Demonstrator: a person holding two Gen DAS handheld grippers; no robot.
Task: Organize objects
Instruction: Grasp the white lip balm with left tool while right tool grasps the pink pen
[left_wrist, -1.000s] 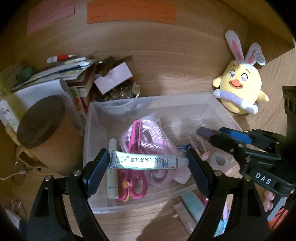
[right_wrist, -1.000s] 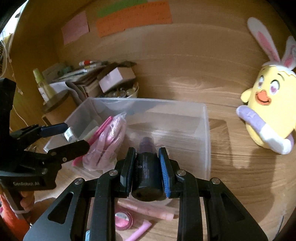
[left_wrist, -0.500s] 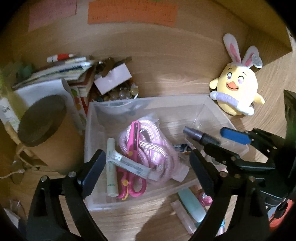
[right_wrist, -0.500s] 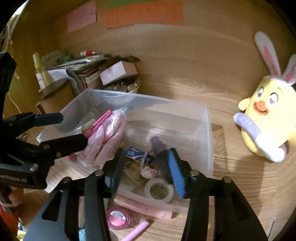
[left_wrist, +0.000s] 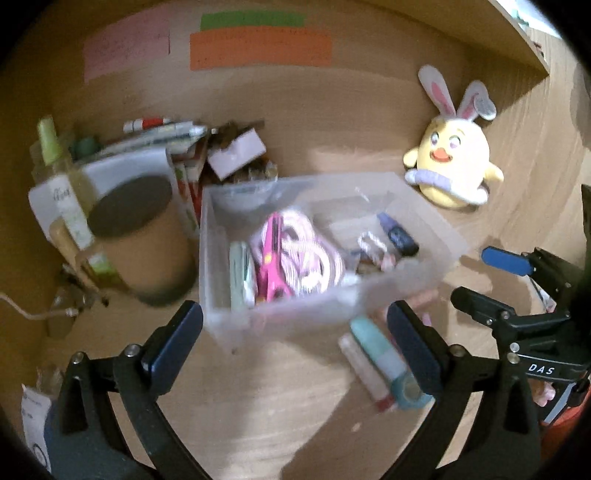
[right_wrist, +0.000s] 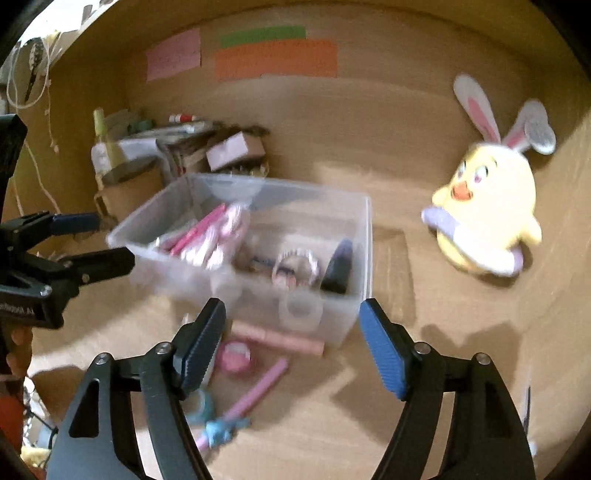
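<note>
A clear plastic bin stands on the wooden desk. It holds pink scissors, a pink cord bundle, a tube and a dark bottle. My left gripper is open and empty, in front of the bin. My right gripper is open and empty, in front of the bin, also seen in the left wrist view. Loose items lie in front of the bin: a teal tube, a pink stick, a pink round case, a pink pen.
A yellow bunny-eared plush sits right of the bin. A brown cylinder with a dark lid, a stack of books and pens and a small box stand to the left. Coloured notes hang on the back wall.
The right gripper let the dark bottle go into the bin and the left let the tube go. Both grippers opened and pulled back from the bin.
</note>
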